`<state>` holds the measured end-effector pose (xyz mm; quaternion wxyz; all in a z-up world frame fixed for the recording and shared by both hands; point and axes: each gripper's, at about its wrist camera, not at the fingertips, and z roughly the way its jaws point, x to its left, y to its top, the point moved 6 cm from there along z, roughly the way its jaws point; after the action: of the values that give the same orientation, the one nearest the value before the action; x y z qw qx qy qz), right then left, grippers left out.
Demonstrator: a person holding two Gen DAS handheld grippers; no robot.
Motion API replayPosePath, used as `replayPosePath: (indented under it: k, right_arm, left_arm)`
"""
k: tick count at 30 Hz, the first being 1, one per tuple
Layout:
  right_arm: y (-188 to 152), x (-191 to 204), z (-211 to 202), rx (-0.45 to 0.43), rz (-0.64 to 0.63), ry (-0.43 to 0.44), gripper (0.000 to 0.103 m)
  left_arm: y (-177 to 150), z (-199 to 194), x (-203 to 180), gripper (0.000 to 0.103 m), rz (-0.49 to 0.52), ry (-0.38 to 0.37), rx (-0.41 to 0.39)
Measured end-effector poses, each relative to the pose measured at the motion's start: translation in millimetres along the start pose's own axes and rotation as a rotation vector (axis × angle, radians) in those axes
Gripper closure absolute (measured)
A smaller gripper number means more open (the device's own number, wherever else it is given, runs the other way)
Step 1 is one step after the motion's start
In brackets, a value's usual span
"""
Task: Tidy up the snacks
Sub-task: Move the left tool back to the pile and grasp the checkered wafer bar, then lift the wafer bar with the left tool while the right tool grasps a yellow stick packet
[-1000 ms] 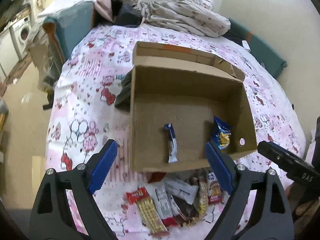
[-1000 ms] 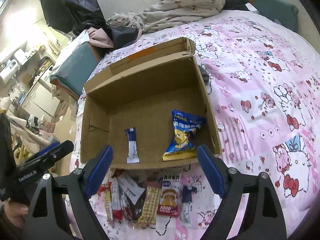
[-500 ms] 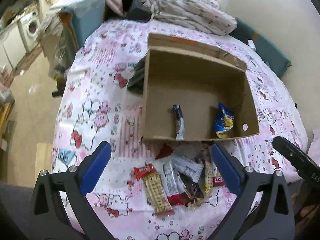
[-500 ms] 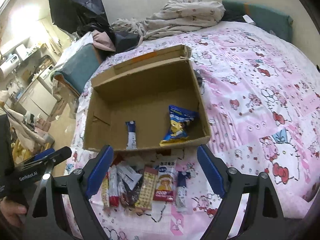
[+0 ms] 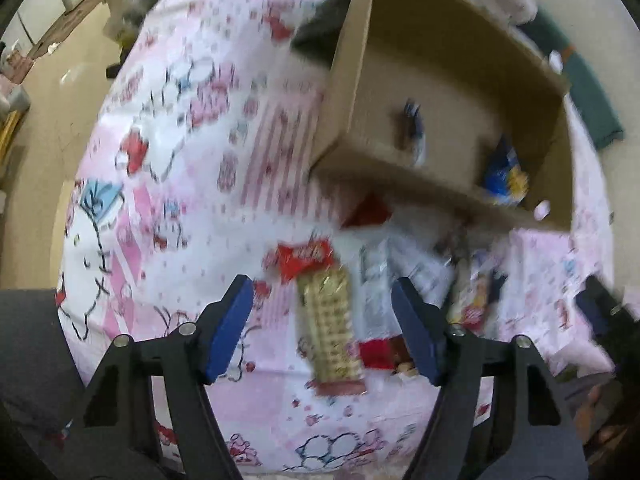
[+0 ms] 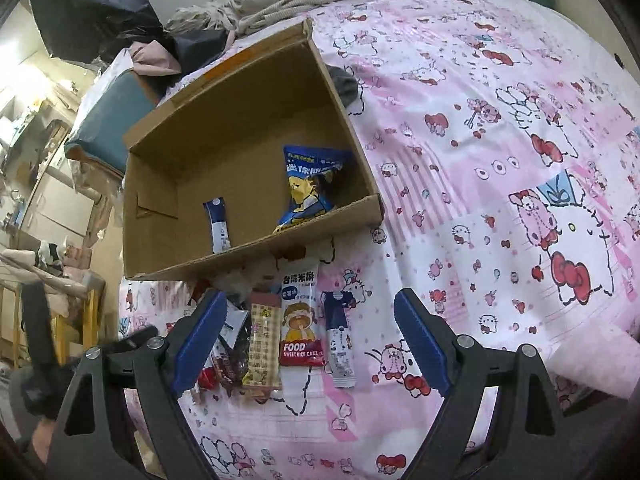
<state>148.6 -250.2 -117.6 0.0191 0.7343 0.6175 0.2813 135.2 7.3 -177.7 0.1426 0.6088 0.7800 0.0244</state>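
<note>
Closing, nothing yet gripped, left gripper [image 5: 322, 320] astride the waffle bar [image 5: 330, 324] just before the box [image 5: 344, 112]: neighbouring packets [image 5: 472, 300] risk being pinched too; right gripper [image 6: 308, 340] wide, empty.

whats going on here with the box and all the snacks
A person with a gripper in each hand is sorting snacks on a bed. Two packets already lie in the box. The left gripper, jaws just narrowing but gripping nothing, straddles a checked bar in the pile. The right gripper hangs open above the pile.
</note>
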Motion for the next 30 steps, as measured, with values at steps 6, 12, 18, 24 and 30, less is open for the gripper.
replayPosePath:
  k: [6,12,18,24,30]
  right_arm:
    - [-0.8,5.8,8.4,0.026,-0.008,0.008,0.015]
    - [-1.3,11.3,11.2,0.036,-0.011,0.041,0.015]
    - [-1.0,7.5,10.8,0.042,0.019,0.058,0.015]
    - [-7.9,13.0,21.8,0.118,0.049,0.133,0.029]
    - [-30.0,33.5,46.8,0.28,0.072,0.266,0.051]
  left_arm:
    - [-26.2,38.3,-2.5,0.042,0.003,-0.011,0.154]
    - [-35.4,42.2,-16.9,0.082,0.034,-0.083,0.215]
    - [-41.3,13.1,-23.3,0.082,0.107,-0.078,0.207]
    - [-22.8,-5.9,-18.0,0.082,0.145,-0.013,0.112]
    - [-17.6,-0.9,-14.1,0.081,0.138,0.013,0.104]
